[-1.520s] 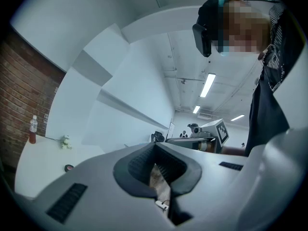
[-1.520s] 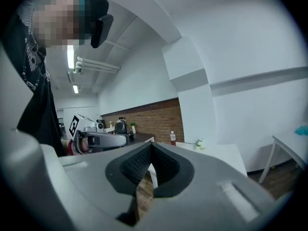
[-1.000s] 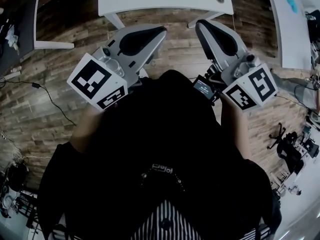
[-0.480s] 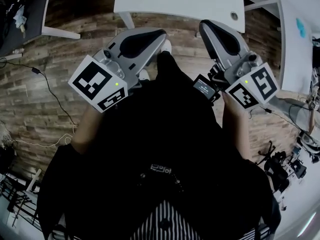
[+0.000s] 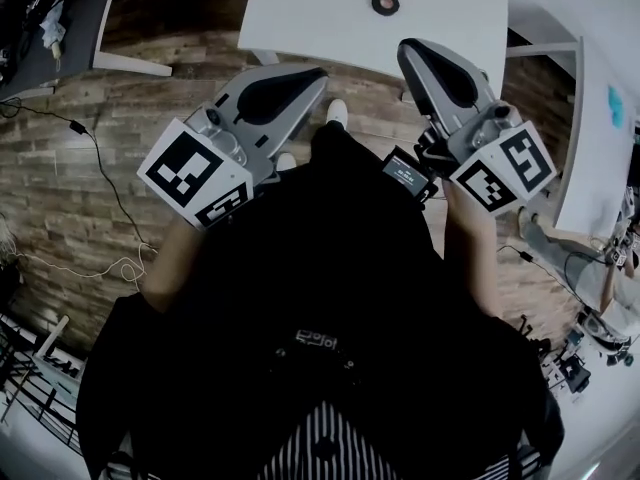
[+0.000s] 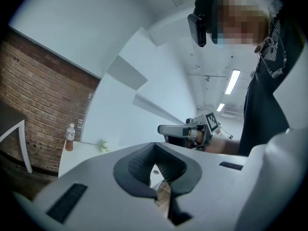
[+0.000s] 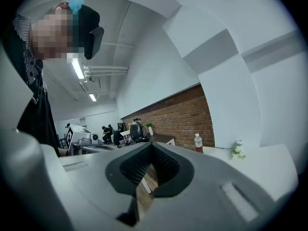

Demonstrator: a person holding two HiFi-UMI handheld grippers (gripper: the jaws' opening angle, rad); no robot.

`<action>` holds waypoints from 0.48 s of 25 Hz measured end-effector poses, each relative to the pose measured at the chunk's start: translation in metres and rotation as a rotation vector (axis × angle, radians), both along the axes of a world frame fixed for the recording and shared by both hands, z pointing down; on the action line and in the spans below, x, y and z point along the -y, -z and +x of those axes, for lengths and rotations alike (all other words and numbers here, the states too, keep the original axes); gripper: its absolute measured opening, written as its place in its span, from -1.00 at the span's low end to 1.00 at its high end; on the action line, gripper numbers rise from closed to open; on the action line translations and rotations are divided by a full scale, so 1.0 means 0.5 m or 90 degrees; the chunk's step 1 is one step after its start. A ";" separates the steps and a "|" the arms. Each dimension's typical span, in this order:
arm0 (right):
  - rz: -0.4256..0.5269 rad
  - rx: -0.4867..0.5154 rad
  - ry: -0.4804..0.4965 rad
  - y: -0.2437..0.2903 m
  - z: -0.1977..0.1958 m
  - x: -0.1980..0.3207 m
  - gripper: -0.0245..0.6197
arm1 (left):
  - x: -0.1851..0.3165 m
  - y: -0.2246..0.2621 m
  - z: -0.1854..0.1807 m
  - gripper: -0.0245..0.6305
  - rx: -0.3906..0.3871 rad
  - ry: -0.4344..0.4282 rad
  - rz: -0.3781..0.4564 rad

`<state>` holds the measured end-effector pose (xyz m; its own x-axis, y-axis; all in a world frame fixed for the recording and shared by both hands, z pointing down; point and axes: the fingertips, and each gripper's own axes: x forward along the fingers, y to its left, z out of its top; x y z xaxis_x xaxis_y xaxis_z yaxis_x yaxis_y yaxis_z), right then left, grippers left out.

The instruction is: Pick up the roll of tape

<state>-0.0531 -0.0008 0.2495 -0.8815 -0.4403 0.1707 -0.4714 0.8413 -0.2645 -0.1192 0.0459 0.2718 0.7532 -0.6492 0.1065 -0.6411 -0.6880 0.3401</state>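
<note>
The roll of tape (image 5: 385,3) is a small dark ring lying flat on the white table (image 5: 300,8) at the top of the head view. Both grippers are held out in front of the person's dark torso, above the wooden floor and short of the tape. My left gripper (image 5: 316,72) points up-right with its tips at the table's near edge, jaws shut and empty. My right gripper (image 5: 406,48) overlaps the table's near edge just below-right of the tape, also shut on nothing. Each gripper view shows closed pads: left gripper (image 6: 159,177), right gripper (image 7: 147,177).
A bottle (image 7: 198,142) and a small white flower sprig (image 7: 237,149) stand on the white table's far side. Another white table (image 5: 590,138) is at the right, a dark desk (image 5: 60,28) at upper left. Cables (image 5: 100,168) trail over the wooden floor.
The person has walked toward the white table, which now fills more of the top. The tape has come fully into view. Both grippers stayed shut and travelled along.
</note>
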 end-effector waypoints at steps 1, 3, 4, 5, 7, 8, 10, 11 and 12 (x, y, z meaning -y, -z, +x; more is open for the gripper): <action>-0.002 0.002 0.008 0.004 -0.002 0.011 -0.91 | 0.006 0.003 -0.002 -0.92 0.000 0.005 -0.004; 0.003 0.005 0.028 0.021 -0.009 0.026 -0.91 | 0.017 0.015 -0.008 -0.92 0.002 0.018 -0.006; 0.008 0.005 0.039 0.031 -0.012 0.035 -0.91 | 0.028 0.024 -0.010 -0.92 0.003 0.028 -0.003; 0.013 0.004 0.051 0.039 -0.012 0.049 -0.91 | 0.044 0.032 -0.009 -0.92 0.003 0.039 0.000; 0.017 -0.001 0.072 0.043 -0.003 0.097 -0.91 | 0.095 0.044 0.003 -0.92 0.005 0.060 0.004; 0.015 0.000 0.080 0.041 0.003 0.127 -0.91 | 0.123 0.047 0.013 -0.92 0.006 0.067 0.002; 0.003 0.007 0.091 0.033 0.017 0.182 -0.91 | 0.169 0.045 0.032 -0.92 0.010 0.077 -0.006; -0.004 0.012 0.095 0.029 0.023 0.203 -0.91 | 0.187 0.042 0.041 -0.92 0.012 0.081 -0.011; -0.010 0.017 0.099 0.025 0.030 0.219 -0.91 | 0.201 0.038 0.050 -0.92 0.013 0.086 -0.017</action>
<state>-0.0381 -0.1104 0.2373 -0.9434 -0.2951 0.1515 -0.3278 0.8995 -0.2889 -0.0941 -0.0545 0.2528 0.6569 -0.7408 0.1402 -0.7341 -0.5861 0.3429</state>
